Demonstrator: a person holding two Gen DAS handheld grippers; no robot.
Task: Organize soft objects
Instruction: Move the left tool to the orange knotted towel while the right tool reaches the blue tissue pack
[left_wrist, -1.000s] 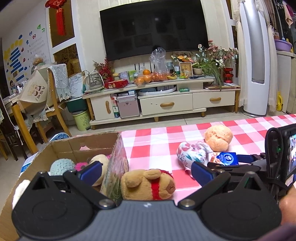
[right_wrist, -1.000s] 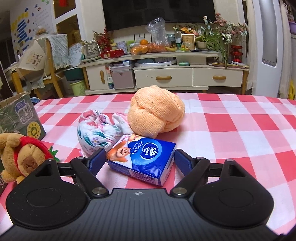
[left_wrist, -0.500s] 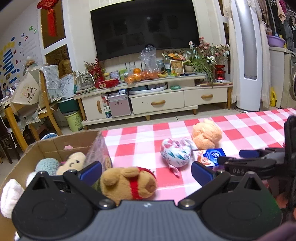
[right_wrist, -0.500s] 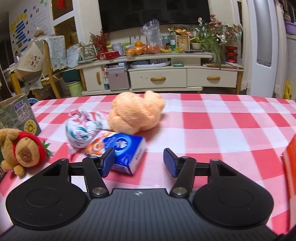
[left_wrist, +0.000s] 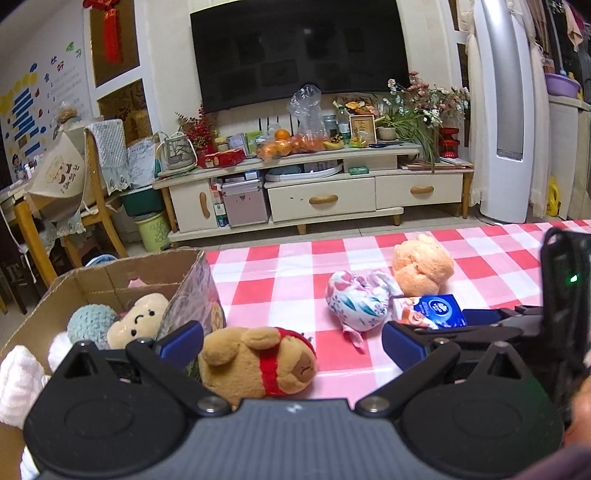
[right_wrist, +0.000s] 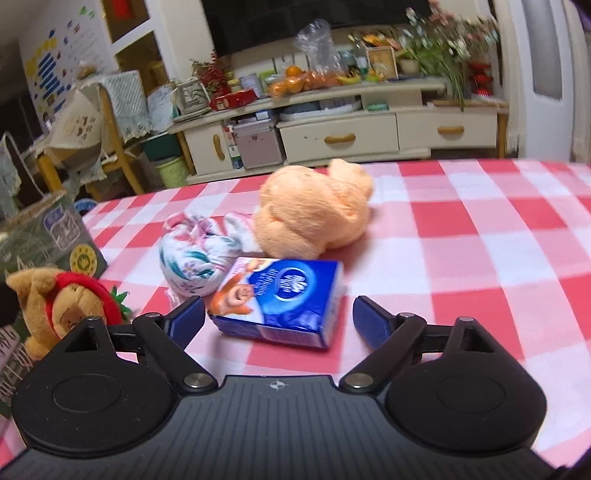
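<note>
Because the job is to gather soft things into one place, a worktop covered in a red, pink and white checked cloth (left_wrist: 295, 266) carries an open brown cardboard box (left_wrist: 110, 269) at its left edge, which already holds a pale blue crocheted ball (left_wrist: 86, 325) and a cream plush with a small frowning face (left_wrist: 138, 319), packed close together. Just outside the box's near corner lies a brown plush animal with a red band (left_wrist: 258, 362), on its side, sitting between the spread blue pads of the left tool (left_wrist: 291, 341), which grips nothing. Further right, grouped and touching, are a fluffy orange plush (right_wrist: 314, 210), a knotted white floral cloth bundle (right_wrist: 195, 258) and, nearest, a blue soft tissue pack (right_wrist: 280, 295). The pack lies flat between the jaws of the right tool (right_wrist: 279, 317), which are opening wide and do not press on it; it appears lined up for a grasp.
</note>
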